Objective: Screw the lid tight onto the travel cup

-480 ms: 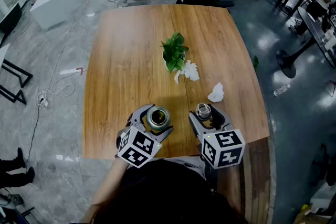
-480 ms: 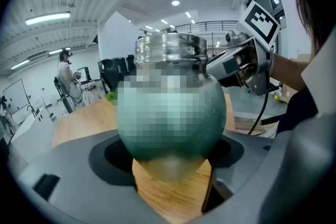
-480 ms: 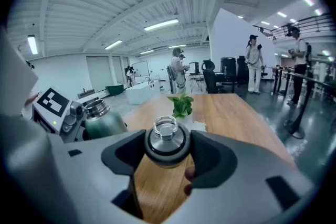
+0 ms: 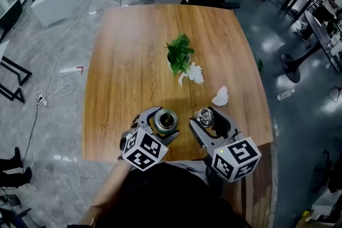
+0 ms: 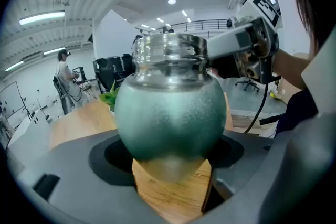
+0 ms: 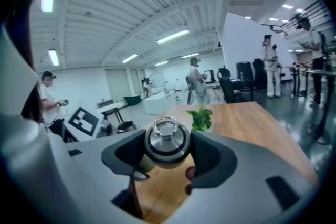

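Left tongs [image 4: 160, 124] clamp the cup [image 4: 165, 120], upright near the front edge of the surface [image 4: 133, 61]. Right tongs [image 4: 209, 123] grip the lid [image 4: 206, 116] just beside it. Both look rigid, smooth, probably slippery; hold lid by rim.

Left gripper [image 4: 163, 122] was closed on the travel cup [image 5: 170, 113]. Right gripper [image 4: 207, 118] sat just beside it, jaws wide, gripping the lid [image 6: 167, 140]. Both pitched downward.
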Available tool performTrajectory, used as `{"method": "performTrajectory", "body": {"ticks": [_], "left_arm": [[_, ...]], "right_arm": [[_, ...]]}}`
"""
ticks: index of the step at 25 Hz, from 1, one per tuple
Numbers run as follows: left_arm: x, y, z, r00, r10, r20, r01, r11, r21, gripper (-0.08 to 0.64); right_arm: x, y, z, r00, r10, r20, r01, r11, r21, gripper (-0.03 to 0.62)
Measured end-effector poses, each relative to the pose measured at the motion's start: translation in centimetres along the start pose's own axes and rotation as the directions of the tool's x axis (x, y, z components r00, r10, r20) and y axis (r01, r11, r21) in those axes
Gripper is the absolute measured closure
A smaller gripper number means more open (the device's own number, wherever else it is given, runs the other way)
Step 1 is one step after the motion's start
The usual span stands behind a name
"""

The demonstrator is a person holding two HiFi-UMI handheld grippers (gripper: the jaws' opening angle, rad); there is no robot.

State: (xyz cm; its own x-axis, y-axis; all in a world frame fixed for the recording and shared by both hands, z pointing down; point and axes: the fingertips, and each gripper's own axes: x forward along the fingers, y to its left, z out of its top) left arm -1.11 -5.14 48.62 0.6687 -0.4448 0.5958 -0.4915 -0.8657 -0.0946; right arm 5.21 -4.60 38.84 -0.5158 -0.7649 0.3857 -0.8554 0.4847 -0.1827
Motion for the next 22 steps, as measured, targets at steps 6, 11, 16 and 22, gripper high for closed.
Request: {"method": "performTrajectory", "body": {"ticks": [6,11,16,22], "left_arm": [[0.5,-2.0,0.8,0.998,-0.067,-0.018,0.068,0.995,0.07,0.173],[0.2,-3.1,1.5,0.993,-0.114,-0.026,0.116,0.986,0.122,0.173],[-0.1,-2.9,1.7,0.993,-0.114,-0.035,0.117,0.985,0.125,0.173],[0.4,-3.2,1.4,0.987,-0.151,-0.051,0.157,0.979,0.128,0.173]], "right_arm": [[-0.3,6.6,3.6,0.967,0.249,0.044,-0.24,0.959,-0.154,0.318],[0.9,8.1,1.9,0.947,0.315,-0.059,-0.321,0.925,-0.203,0.318],[1.6,8.4,1.7,0.945,0.317,-0.085,-0.328,0.926,-0.188,0.318],[1.8,8.2,1.6,0.921,0.382,-0.08,-0.389,0.915,-0.108,0.318]]}}
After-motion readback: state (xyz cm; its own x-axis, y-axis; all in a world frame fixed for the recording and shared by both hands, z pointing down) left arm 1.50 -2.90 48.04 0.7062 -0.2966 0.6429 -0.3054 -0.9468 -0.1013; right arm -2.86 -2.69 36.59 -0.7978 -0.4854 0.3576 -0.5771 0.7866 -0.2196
